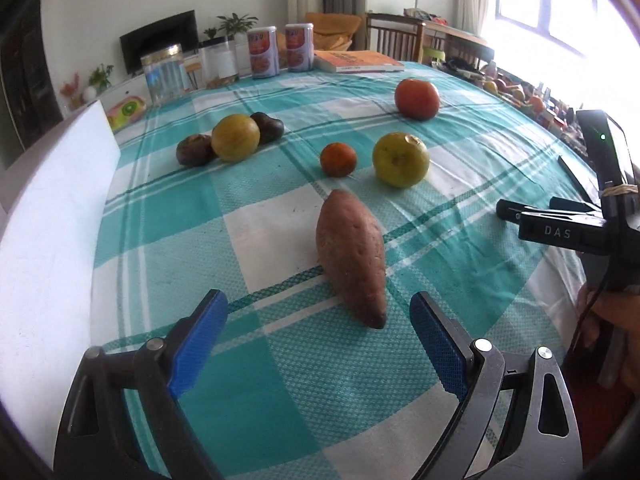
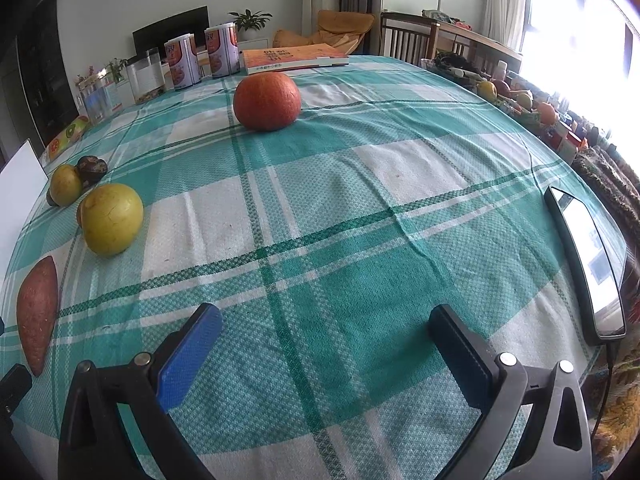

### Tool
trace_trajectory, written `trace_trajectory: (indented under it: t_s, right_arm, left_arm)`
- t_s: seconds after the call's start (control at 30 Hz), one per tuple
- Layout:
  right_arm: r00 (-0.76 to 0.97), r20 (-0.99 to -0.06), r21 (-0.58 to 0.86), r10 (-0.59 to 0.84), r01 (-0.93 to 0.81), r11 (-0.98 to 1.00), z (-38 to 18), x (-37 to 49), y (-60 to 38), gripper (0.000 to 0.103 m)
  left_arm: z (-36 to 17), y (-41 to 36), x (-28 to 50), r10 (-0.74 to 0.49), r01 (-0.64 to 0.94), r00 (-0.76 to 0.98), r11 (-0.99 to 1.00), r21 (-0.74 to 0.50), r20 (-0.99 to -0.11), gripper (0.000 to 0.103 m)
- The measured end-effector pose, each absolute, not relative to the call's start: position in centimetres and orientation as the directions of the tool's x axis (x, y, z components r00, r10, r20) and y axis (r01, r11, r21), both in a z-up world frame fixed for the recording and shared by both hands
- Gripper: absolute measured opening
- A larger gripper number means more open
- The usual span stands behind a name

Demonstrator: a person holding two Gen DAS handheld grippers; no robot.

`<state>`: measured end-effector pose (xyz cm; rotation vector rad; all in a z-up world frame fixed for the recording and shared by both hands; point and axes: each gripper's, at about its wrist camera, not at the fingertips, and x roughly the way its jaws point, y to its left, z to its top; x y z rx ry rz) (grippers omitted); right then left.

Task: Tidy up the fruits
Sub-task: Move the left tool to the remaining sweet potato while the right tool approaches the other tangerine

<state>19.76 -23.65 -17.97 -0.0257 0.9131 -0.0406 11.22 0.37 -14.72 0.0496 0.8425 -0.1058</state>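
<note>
the left gripper (image 1: pixel 319 312) is held spread wide, its fingers (image 1: pixel 199 344) released, with the sweet potato (image 1: pixel 352 262) lying untouched just ahead on the table (image 1: pixel 280 380). the right gripper (image 2: pixel 326 334) is likewise released over bare cloth.

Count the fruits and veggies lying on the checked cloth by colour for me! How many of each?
Yellow-green round fruits: 2, one in the far group, one nearer
Orange-red round ones: 2, a big one and a small one
Dark brown ones: 2, beside the far yellow fruit
Reddish-brown sweet potato: 1
Total: 7
</note>
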Motion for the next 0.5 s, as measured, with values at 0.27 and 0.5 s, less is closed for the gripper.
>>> trace_trajectory:
  t_s: [0.27, 0.5]
  right_arm:
    - [0.611, -0.79, -0.04, -0.046, 0.024, 0.999, -18.0, 19.8, -23.6, 0.103]
    - [0.611, -0.79, -0.04, -0.046, 0.025, 0.999, -18.0, 19.8, -23.6, 0.103]
  left_arm:
    - [-16.1, 1.1, 11.4, -0.15, 0.126, 0.644, 0.988, -0.089, -0.751, 0.094]
    - [-16.3, 0.1, 11.2, -0.197, 0.209, 0.648, 0.975, -0.078, -0.736, 0.094]
